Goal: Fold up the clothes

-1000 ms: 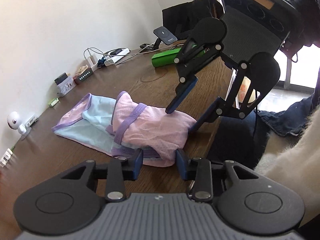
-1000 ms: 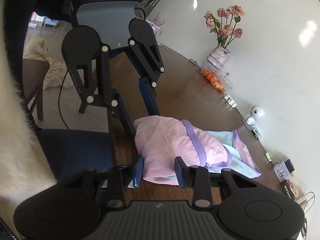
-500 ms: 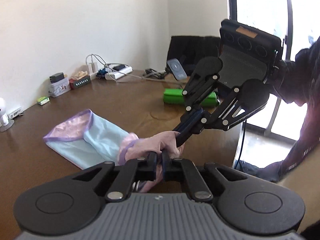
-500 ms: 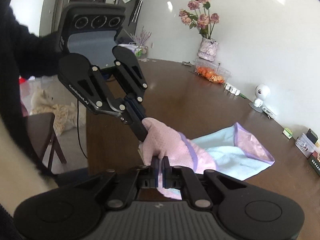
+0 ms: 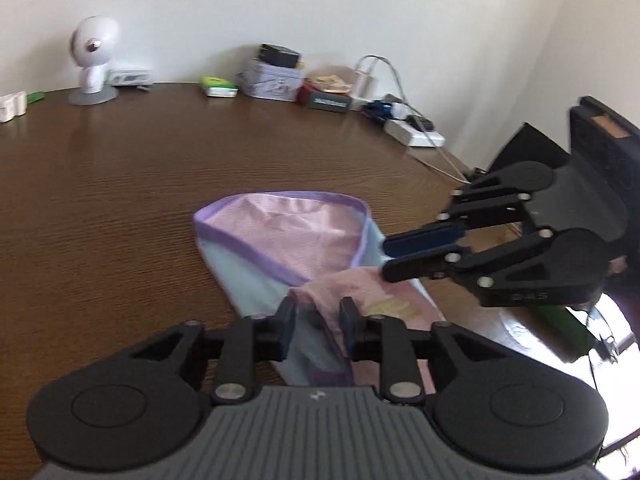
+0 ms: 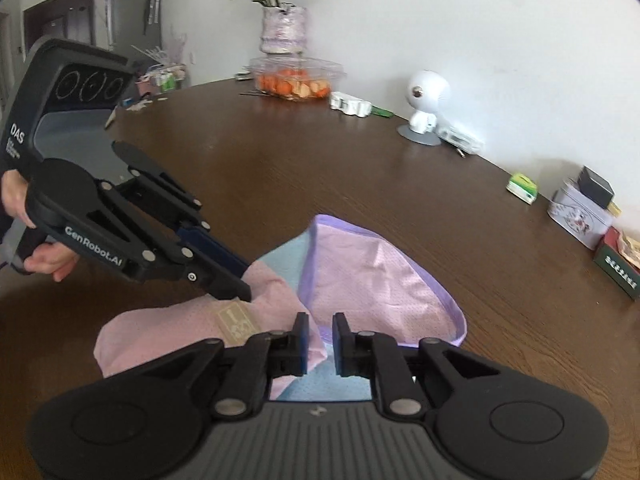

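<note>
Several boxes, a white camera line the table behind the garment.

A small garment of pink mesh and pale blue fabric with purple binding lies on the brown wood tabletop, in the lower centre of both wrist views. Its far part lies flat, showing a pink panel edged in purple; its near pink part is folded over, rumpled, bearing a beige label.
</note>
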Motion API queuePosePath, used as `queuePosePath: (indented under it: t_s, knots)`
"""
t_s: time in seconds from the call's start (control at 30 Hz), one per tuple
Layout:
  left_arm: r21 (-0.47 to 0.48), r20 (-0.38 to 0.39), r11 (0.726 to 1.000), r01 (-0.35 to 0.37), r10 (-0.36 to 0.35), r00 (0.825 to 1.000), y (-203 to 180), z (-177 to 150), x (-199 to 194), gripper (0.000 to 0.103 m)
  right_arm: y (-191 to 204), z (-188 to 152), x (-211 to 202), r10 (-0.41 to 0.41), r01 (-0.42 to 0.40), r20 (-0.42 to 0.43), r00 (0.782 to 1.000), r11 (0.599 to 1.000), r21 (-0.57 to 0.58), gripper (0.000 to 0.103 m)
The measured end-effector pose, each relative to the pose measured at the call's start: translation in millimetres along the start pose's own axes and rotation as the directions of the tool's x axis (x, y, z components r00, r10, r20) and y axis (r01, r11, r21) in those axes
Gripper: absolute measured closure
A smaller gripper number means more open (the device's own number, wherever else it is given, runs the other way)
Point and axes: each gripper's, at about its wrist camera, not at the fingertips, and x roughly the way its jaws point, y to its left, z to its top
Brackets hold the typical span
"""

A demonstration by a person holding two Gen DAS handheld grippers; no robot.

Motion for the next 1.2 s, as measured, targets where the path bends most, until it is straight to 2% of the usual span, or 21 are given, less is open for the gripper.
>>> queuePosePath:
  t_s: [0.07, 0.1, 0.17, 0.27, 0.33, 0.37, 0.4, 0.47, 0.5, 0.6, 0.67, 0.7, 0.77, 0.83, 0.9, 0.93, 0.97, 1.03, 1.1, 1.13, 1.2]
  knots:
    - [-0.074, 0.031, 0.997, -0.004, 0.006, 0.999, 7, -8, -23, 0.056, 0, -3, -21, -0.018, 0.016, 0.03, 0.999, 0.999, 0.038, 0.075]
    - [-0.107, 0.045, 0.994, 0.037, -0.032, 0.998, 9, -12, -35, 0.05, 0, -9, -27, -0.002, -0.002, 0.037, 0.999, 0.995, 0.095, 0.073]
    - [-0.145, 0.047, 0.986, 0.08, -0.074, 0.996, 0, -19, -45, 0.041, 2, -21, -35, 0.034, -0.044, 0.049, 0.998, 0.975, 0.219, 0.061]
    - [-0.164, 0.021, 0.984, 0.074, -0.072, 0.997, -20, -27, -40, 0.04, 6, -40, -26, 0.069, -0.084, 0.053, 0.996, 0.923, 0.374, 0.061]
    - [-0.167, -0.03, 0.986, 0.024, -0.029, 0.999, -28, -29, -17, 0.052, 9, -52, -12, 0.074, -0.088, 0.048, 0.996, 0.884, 0.459, 0.062]
    - [-0.176, -0.052, 0.984, 0.022, -0.032, 0.998, -29, -31, -8, 0.077, 9, -58, -8, 0.076, -0.098, 0.063, 0.995, 0.862, 0.497, 0.067]
    - [-0.197, -0.055, 0.98, 0.032, -0.043, 0.998, -27, -33, -4, 0.086, 9, -63, -4, 0.08, -0.111, 0.082, 0.993, 0.837, 0.535, 0.073]
    - [-0.24, -0.036, 0.969, 0.06, -0.071, 0.997, -25, -36, -4, 0.091, 8, -69, -7, 0.054, -0.106, 0.105, 0.993, 0.798, 0.593, 0.097]
    - [-0.249, -0.025, 0.965, 0.084, -0.093, 0.995, -26, -35, -7, 0.095, 8, -70, -13, 0.042, -0.113, 0.13, 0.991, 0.79, 0.602, 0.097]
    - [-0.27, -0.012, 0.953, 0.136, -0.145, 0.989, -30, -34, -12, 0.095, 12, -70, -39, -0.011, -0.104, 0.18, 0.984, 0.78, 0.617, 0.098]
    - [-0.266, -0.04, 0.96, 0.084, -0.098, 0.994, -32, -38, -6, 0.095, 15, -71, -40, -0.036, -0.072, 0.161, 0.986, 0.784, 0.616, 0.097]
    - [-0.269, -0.061, 0.961, 0.06, -0.079, 0.995, -31, -39, 0, 0.095, 18, -71, -34, -0.064, -0.024, 0.123, 0.99, 0.793, 0.609, 0.097]
    - [-0.284, -0.069, 0.957, 0.064, -0.087, 0.994, -26, -42, 6, 0.085, 21, -74, -20, -0.097, 0.053, 0.041, 0.994, 0.798, 0.601, 0.091]
    - [-0.289, -0.066, 0.955, 0.069, -0.092, 0.994, -23, -40, 4, 0.074, 25, -77, -26, -0.112, 0.063, 0.046, 0.993, 0.801, 0.596, 0.088]
    - [-0.291, -0.048, 0.957, 0.025, -0.041, 0.998, -19, -30, -3, 0.05, 22, -74, -42, -0.134, 0.058, 0.088, 0.987, 0.81, 0.583, 0.07]
    - [-0.296, -0.037, 0.955, -0.023, 0.012, 0.999, -15, -21, -4, 0.045, 18, -71, -48, -0.147, 0.054, 0.115, 0.982, 0.814, 0.578, 0.054]
    - [-0.297, -0.04, 0.952, -0.071, 0.062, 0.997, -10, -10, -1, 0.039, 8, -64, -49, -0.18, 0.078, 0.124, 0.976, 0.815, 0.574, 0.045]
    - [-0.27, -0.048, 0.952, -0.145, 0.138, 0.989, 4, 11, 14, 0.039, -19, -49, -43, -0.238, 0.129, 0.118, 0.964, 0.809, 0.574, 0.044]
    - [-0.261, -0.057, 0.94, -0.219, 0.212, 0.976, 18, 30, 36, 0.038, -54, -36, -18, -0.213, 0.13, 0.069, 0.975, 0.789, 0.601, 0.045]
    - [-0.267, -0.073, 0.931, -0.25, 0.239, 0.968, 26, 37, 46, 0.039, -71, -32, -6, -0.203, 0.137, 0.035, 0.979, 0.768, 0.626, 0.05]
    - [-0.273, -0.076, 0.927, -0.257, 0.246, 0.966, 31, 48, 62, 0.039, -95, -24, 17, -0.17, 0.144, -0.021, 0.985, 0.757, 0.638, 0.058]
